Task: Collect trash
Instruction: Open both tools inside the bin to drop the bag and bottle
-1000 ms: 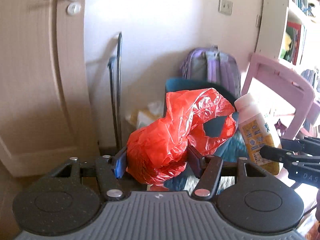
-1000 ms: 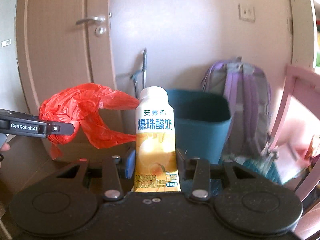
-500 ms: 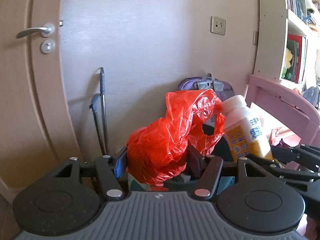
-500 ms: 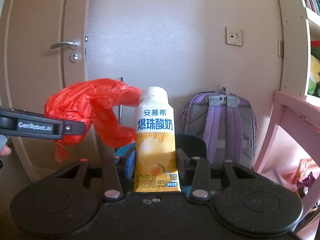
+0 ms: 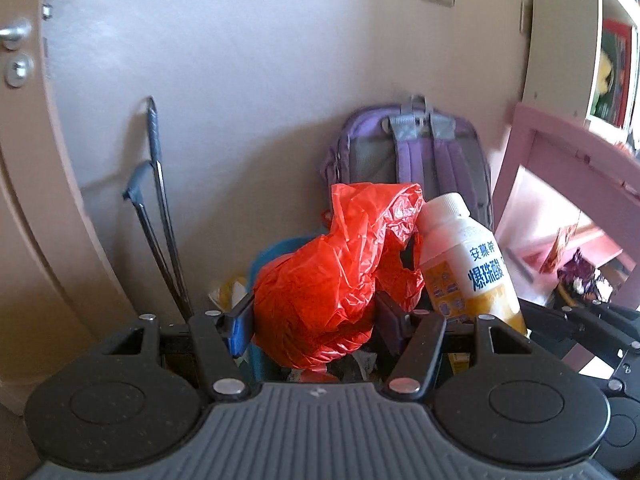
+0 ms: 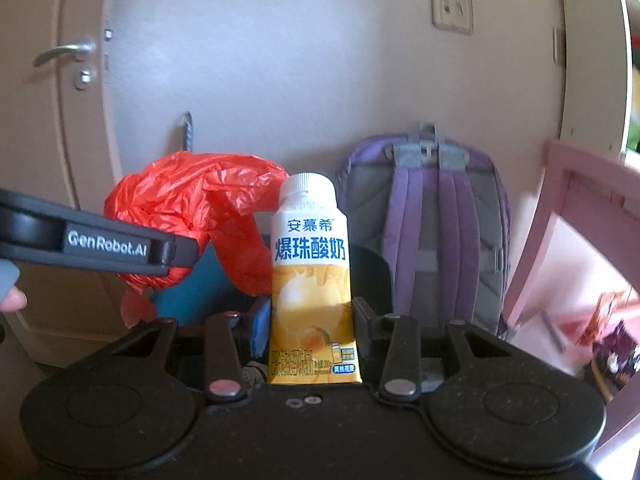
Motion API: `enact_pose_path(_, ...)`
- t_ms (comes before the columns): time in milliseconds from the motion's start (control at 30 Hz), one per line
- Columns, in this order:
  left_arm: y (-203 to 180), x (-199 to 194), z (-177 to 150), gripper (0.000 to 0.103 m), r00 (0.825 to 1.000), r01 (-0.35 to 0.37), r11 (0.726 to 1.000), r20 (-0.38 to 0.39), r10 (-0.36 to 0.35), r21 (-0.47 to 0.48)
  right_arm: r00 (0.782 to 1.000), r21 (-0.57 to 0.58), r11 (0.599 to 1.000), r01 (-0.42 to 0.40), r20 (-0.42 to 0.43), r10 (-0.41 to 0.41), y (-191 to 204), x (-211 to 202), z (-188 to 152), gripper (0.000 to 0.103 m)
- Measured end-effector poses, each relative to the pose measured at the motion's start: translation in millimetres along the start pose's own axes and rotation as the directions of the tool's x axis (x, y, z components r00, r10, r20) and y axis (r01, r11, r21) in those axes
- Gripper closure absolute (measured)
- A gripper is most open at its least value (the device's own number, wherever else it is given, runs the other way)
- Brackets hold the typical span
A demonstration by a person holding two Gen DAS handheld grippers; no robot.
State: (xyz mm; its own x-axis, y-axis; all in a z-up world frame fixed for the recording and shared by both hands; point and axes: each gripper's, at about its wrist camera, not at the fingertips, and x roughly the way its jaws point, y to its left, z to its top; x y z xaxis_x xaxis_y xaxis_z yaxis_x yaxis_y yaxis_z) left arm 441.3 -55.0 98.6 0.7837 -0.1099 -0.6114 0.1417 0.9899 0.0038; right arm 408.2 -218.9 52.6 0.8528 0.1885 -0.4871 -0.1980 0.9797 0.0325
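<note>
The left gripper (image 5: pixel 314 320) is pinching a crumpled red plastic bag (image 5: pixel 340 276) between its two fingers; the bag is bulging out above them, with a loose flap rising up and to the right. The right gripper (image 6: pixel 310 322) is clamping a yogurt drink bottle (image 6: pixel 310 280) by its lower body. In the right wrist view the bottle is standing upright along the fingers, its long axis vertical and its white cap pointing up. In the left wrist view the same bottle is leaning, cap tilted up and to the left, touching the bag's flap. Both items are being held in the air over a teal bin (image 6: pixel 188 292), which is showing just behind and below them. A purple backpack (image 6: pixel 428 232) is leaning against the wall beyond, just beside a pink chair (image 5: pixel 560 168).
</note>
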Motion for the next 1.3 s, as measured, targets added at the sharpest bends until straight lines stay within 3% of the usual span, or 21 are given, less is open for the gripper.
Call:
enact_pose_path(300,-9.2,52.7,-9.6,0.042,0.994,0.0,1.0,-0.111,0.002,0.021,0.998,-0.045,0.999,-0.001,-0.069,-0.002,-1.3,22.7,-9.3,0.062)
enact_pose_path(667,-11.6,80.6,-21.3,0.041,0.977,-0.001,0.999,-0.212,0.009,0.041,0.994,-0.103,0.994,-0.03,-0.104,0.02,1.9,26.4,-13.6,0.061)
enact_pose_path(800,-11.9,73.4,-22.7,0.031,0.981,0.006,0.999,-0.195,0.001,0.037,0.994,-0.1,0.994,-0.035,-0.103,0.025,0.2,20.7,-15.5,0.06)
enact_pose_path(1300,-2.3,-8.5,-34.3,0.024,0.993,0.004,0.998,-0.115,0.003,0.059,0.997,-0.071,0.996,-0.058,-0.061,0.054,6.5,-41.5,-14.7,0.055)
